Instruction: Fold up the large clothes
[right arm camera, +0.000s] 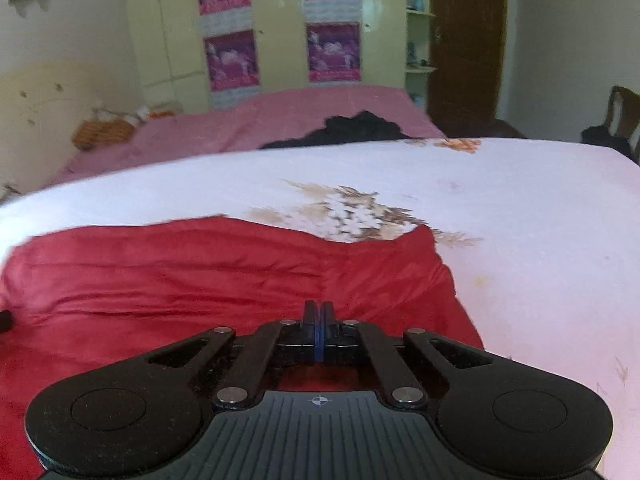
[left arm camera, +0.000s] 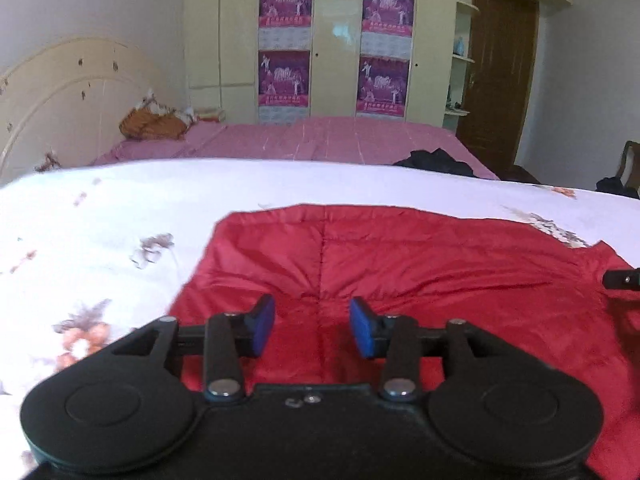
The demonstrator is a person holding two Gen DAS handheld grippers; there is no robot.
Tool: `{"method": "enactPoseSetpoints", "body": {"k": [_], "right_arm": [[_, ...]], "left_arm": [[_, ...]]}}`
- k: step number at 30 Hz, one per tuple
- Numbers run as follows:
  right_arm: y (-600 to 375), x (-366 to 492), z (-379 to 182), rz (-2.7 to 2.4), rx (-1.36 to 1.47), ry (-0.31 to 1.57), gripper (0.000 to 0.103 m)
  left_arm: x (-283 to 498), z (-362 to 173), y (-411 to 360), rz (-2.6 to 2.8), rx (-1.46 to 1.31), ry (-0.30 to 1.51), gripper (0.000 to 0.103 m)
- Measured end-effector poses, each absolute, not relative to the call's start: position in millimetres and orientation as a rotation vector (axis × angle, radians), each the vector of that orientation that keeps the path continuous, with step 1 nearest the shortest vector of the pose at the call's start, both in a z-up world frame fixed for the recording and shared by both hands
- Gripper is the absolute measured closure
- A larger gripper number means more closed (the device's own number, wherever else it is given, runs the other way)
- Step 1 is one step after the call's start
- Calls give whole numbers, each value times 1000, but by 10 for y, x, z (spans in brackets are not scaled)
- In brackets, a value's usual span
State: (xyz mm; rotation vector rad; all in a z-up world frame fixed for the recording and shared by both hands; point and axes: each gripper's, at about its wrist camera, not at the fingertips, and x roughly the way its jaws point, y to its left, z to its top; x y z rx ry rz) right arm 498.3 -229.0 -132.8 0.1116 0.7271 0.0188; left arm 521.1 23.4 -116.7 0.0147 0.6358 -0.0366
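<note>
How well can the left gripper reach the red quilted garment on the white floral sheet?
Probably yes: the left gripper has its jaws open just above the red quilted garment, and nothing lies between them.

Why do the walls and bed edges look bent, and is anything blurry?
Fisheye lenses curve both views: in the left wrist view the white floral bedsheet bulges; in the right wrist view the purple posters on the cream wardrobe lean and look soft, and the puffy red quilted garment smears near the frame edge.

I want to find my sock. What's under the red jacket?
The red jacket lies on a white flowered sheet, which shows all around it. Anything beneath the jacket itself is covered, so a sock there can't be seen.
</note>
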Motion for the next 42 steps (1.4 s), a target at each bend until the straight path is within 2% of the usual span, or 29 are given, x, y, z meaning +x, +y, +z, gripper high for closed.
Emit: {"method": "enactPoseSetpoints", "body": {"k": [2, 4, 10, 17, 22, 26, 42], "right_arm": [[-2181, 4785, -1262, 50, 111, 720, 103], [-2058, 4607, -1265, 86, 113, 733, 103], [-1811, 4194, -1289, 129, 99, 741, 103], [-1741, 4022, -1333, 138, 53, 737, 103], [-1920, 4098, -1620, 65, -39, 757, 103], [-2253, 4143, -1667, 98, 87, 777, 103], [-2206, 3902, -1433, 21, 35, 773, 103]], "left_arm": [[5051, -1106, 239, -46, 15, 636, 46], [4892, -1096, 217, -57, 15, 648, 43], [4572, -1257, 41, -60, 75, 646, 40], [4576, -1416, 13, -37, 90, 680, 38], [4611, -1497, 31, -34, 89, 699, 37], [4619, -1524, 57, -41, 95, 700, 37], [4684, -1451, 103, -57, 96, 738, 36]]}}
